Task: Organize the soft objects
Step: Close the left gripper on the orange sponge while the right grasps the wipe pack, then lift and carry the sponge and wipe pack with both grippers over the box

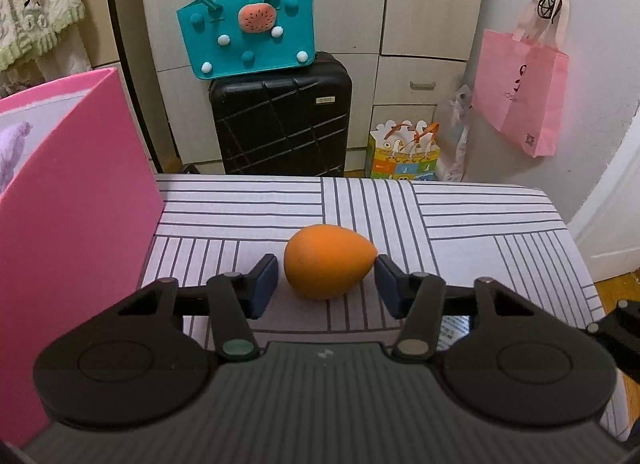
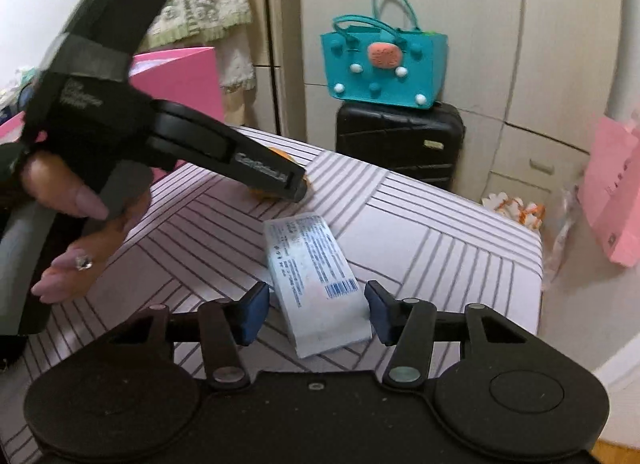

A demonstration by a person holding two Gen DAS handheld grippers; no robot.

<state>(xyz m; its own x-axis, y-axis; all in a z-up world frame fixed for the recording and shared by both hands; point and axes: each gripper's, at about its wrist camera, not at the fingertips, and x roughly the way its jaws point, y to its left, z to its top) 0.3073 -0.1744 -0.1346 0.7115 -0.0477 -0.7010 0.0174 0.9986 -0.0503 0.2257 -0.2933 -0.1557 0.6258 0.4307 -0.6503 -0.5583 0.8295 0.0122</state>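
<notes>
Low in the left wrist view, the left gripper (image 1: 326, 284) stands released with an orange egg-shaped sponge (image 1: 327, 261) between its blue pads (image 1: 265, 284), its pointed end touching the right pad, on the striped table (image 1: 460, 224). Similarly, the right gripper (image 2: 312, 312) is spread wide around a white packet (image 2: 316, 284) at frame centre. Farther back, a pink box (image 1: 72, 204) stands at left, then a black suitcase (image 1: 280, 124) carrying a teal bag (image 1: 248, 28).

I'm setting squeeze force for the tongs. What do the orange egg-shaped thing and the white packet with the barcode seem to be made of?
The orange egg-shaped sponge looks like matte foam: no glare, a fine even surface, probably a makeup sponge. The white printed packet with a barcode looks like thin glossy plastic film: faint sheen, soft wrinkled edges; its contents cannot be seen. Both likely give under light pressure.
</notes>
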